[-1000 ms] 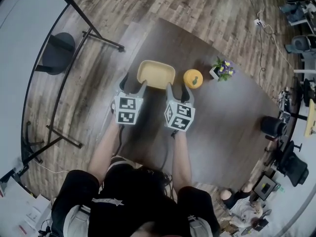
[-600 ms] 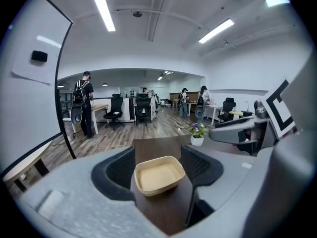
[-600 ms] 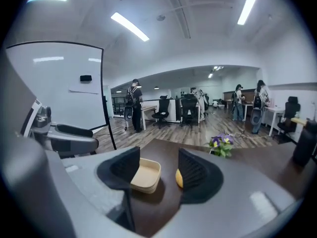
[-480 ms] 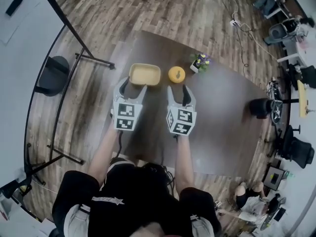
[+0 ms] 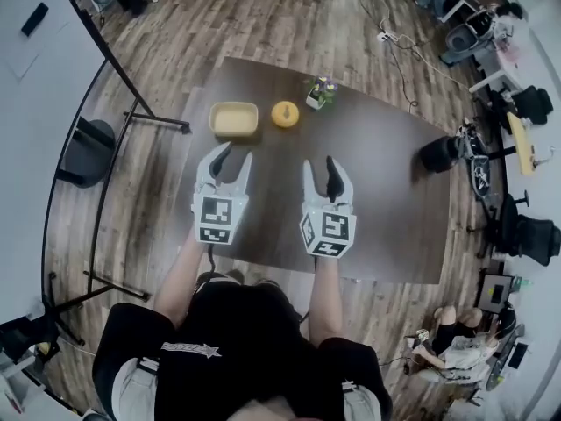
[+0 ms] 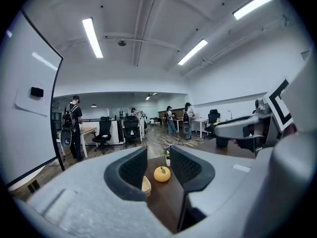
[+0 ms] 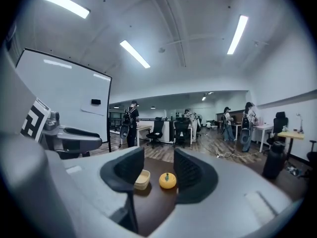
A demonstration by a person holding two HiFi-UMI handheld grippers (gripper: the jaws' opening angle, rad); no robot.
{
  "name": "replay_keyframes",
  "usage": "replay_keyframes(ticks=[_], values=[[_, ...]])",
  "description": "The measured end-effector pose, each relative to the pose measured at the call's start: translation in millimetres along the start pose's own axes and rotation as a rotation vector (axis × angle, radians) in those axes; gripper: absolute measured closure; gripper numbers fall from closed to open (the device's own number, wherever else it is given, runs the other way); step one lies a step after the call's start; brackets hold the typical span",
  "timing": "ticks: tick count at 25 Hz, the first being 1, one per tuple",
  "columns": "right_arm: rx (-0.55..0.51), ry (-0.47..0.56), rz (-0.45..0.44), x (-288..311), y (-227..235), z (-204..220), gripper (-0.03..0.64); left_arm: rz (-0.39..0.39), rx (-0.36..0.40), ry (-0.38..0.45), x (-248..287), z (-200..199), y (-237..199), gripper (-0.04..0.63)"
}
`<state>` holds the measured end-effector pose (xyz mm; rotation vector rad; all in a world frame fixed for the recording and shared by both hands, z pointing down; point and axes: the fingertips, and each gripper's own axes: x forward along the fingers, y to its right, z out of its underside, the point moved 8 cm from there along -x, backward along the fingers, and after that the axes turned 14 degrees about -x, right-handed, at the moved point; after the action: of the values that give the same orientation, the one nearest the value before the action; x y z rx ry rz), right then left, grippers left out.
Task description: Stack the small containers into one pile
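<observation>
- The left hand-held gripper and right hand-held gripper are being closed on nothing.
- The containers are sitting at the tabletop's far edge; they could be knocked off by a hasty reach.

Pale yellow containers, rectangular with rounded corners, nested into one upright pile, open side up. Layered rims show in the right gripper view. Pile sits near far left corner of dark table, just beside round orange object, not touching.
</observation>
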<state>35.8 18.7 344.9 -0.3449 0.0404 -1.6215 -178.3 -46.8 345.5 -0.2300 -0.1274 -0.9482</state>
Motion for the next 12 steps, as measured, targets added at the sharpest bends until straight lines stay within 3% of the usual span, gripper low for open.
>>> replay_keyframes(ticks=[7, 12], values=[[-0.025, 0.014, 0.071, -108.8, 10.1, 8.0, 0.52, 0.049, 0.005, 0.002, -68.6, 10.5, 75.1, 0.54], [-0.031, 0.01, 0.073, -174.5, 6.2, 20.9, 0.559, 0.06, 0.019, 0.012, -116.7, 21.2, 120.0, 0.569]])
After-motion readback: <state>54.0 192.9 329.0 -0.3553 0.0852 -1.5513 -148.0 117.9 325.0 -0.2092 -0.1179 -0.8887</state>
